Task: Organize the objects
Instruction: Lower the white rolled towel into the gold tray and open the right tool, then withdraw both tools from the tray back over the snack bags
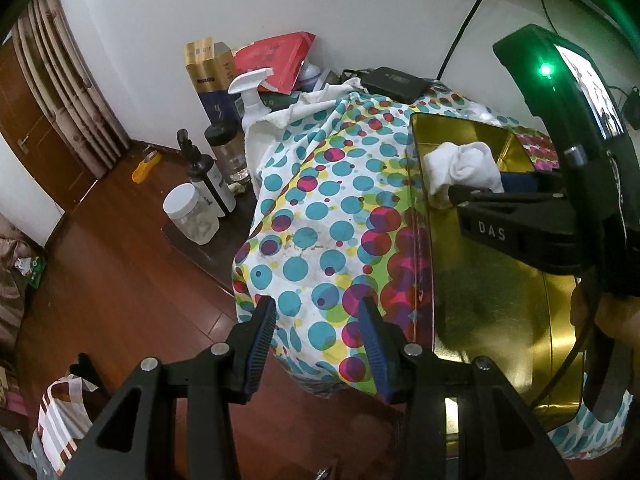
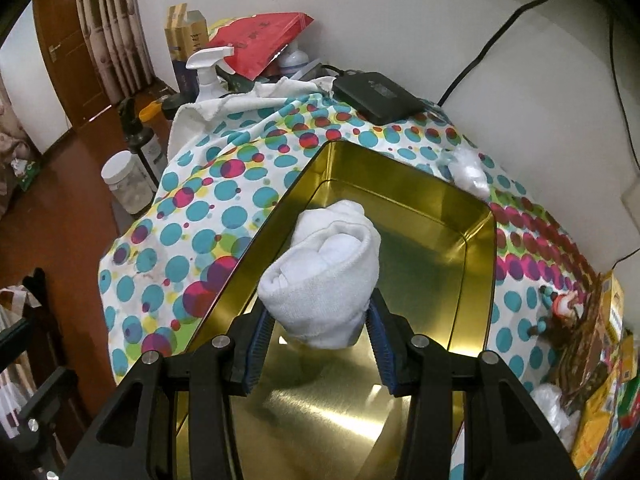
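Note:
A gold metal tin (image 2: 476,248) lies open on a table under a polka-dot cloth (image 2: 208,216). My right gripper (image 2: 318,320) is shut on a rolled white sock (image 2: 324,268) and holds it above the inside of the tin. In the left wrist view the same sock (image 1: 464,168) hangs over the tin (image 1: 472,280), held by the right gripper (image 1: 452,194). My left gripper (image 1: 318,312) is open and empty over the cloth (image 1: 320,200), to the left of the tin.
A white spray bottle (image 1: 250,96), a dark bottle (image 1: 204,176), jars (image 1: 190,212) and boxes (image 1: 210,76) stand at the table's left end. A black box (image 2: 376,96) lies by the wall. White wads (image 2: 472,176) and packets (image 2: 600,392) lie right of the tin.

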Demonstrator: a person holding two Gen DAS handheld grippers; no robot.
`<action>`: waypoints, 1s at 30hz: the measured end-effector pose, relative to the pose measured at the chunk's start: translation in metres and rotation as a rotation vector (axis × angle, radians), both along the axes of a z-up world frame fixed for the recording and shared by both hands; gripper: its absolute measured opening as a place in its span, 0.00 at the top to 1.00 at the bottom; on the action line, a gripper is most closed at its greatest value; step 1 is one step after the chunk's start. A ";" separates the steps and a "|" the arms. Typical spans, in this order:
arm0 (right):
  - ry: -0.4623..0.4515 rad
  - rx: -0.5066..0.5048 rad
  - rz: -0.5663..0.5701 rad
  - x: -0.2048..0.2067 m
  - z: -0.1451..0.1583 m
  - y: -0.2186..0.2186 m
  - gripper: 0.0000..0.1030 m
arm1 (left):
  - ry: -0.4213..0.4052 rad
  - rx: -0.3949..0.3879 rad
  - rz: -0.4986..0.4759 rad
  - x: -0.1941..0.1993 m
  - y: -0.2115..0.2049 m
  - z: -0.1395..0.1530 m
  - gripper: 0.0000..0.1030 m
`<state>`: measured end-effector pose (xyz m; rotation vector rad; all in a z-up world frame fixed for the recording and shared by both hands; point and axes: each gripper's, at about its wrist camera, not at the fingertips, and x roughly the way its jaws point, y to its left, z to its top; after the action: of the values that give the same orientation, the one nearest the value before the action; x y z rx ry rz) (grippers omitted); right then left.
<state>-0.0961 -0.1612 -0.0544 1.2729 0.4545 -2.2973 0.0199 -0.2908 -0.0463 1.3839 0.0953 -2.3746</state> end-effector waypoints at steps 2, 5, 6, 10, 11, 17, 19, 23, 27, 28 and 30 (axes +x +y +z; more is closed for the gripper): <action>-0.002 -0.001 -0.001 -0.001 -0.001 0.000 0.58 | -0.001 0.006 0.001 0.000 -0.001 0.000 0.58; -0.004 -0.002 0.003 -0.001 -0.001 0.001 0.58 | -0.004 0.012 0.002 -0.001 0.000 0.000 0.58; -0.002 -0.004 0.004 0.000 0.000 0.001 0.58 | -0.004 0.013 0.000 0.000 0.000 0.000 0.58; -0.002 -0.016 0.001 0.001 0.003 0.003 0.56 | -0.005 0.017 -0.007 0.000 0.004 0.002 0.58; -0.002 -0.019 -0.001 0.001 0.005 0.004 0.56 | -0.005 0.016 -0.004 0.001 0.004 0.002 0.58; 0.032 -0.038 -0.002 0.011 0.020 0.011 0.46 | -0.006 0.016 -0.002 0.003 0.008 0.005 0.58; 0.050 -0.043 -0.006 0.015 0.028 0.016 0.43 | -0.003 0.018 0.000 0.005 0.009 0.007 0.58; 0.071 -0.084 -0.018 0.030 0.045 0.037 0.41 | 0.024 0.020 -0.016 0.008 0.018 0.015 0.58; 0.109 -0.115 -0.056 0.055 0.059 0.078 0.37 | 0.070 0.029 -0.050 0.012 0.034 0.027 0.58; 0.111 -0.120 -0.068 0.060 0.060 0.089 0.36 | 0.080 0.035 -0.063 0.012 0.040 0.029 0.58; 0.114 -0.128 -0.098 0.071 0.061 0.113 0.36 | 0.102 0.047 -0.088 0.013 0.052 0.033 0.58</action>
<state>-0.0250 -0.0479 0.0068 1.1303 0.2835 -2.4472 0.0332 -0.2393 -0.0136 1.3127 0.1214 -2.5315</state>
